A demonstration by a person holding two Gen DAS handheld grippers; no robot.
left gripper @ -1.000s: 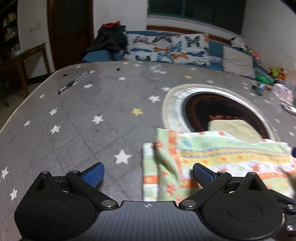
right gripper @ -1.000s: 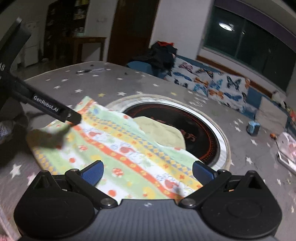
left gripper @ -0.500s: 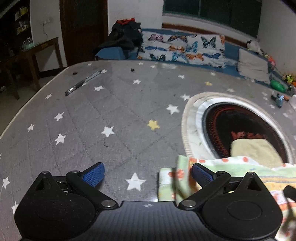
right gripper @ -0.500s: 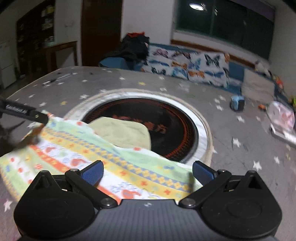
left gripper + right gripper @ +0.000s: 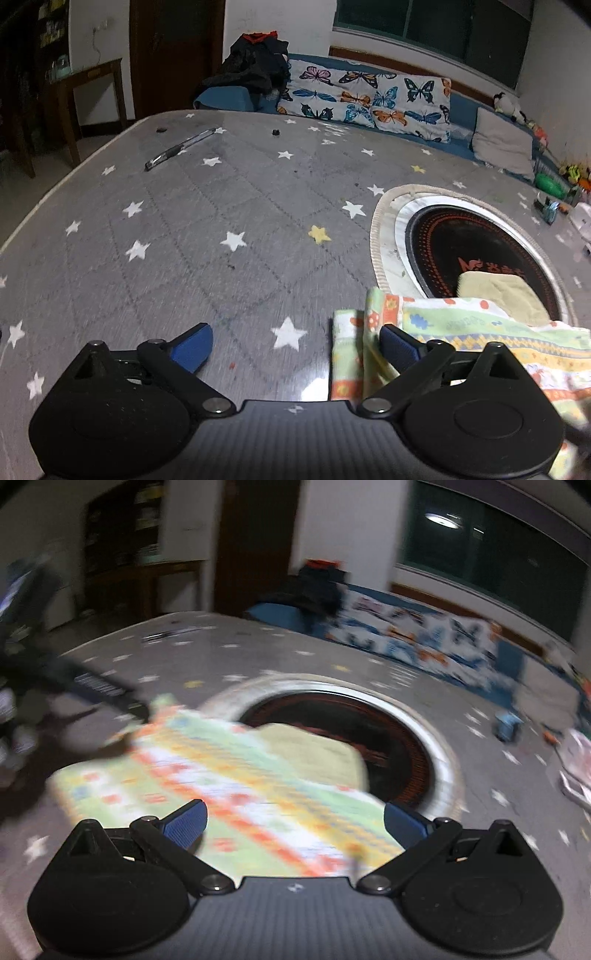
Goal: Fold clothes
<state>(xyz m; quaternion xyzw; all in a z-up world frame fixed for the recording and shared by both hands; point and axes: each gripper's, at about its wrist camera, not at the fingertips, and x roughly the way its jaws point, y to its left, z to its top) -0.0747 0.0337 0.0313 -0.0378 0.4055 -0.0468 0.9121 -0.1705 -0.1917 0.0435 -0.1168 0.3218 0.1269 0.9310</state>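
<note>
Cloth doubled over near table's front edge, beside the hob, not tidy yet; both grippers wide open, empty.

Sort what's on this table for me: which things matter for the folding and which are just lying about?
For the folding:
- patterned cloth, spread on the table
- folded yellow cloth on the round black insert
- left gripper, open
- right gripper, open

Lying about:
- pen
- small dark bits at the far edge
- small blue item at the right edge
</note>
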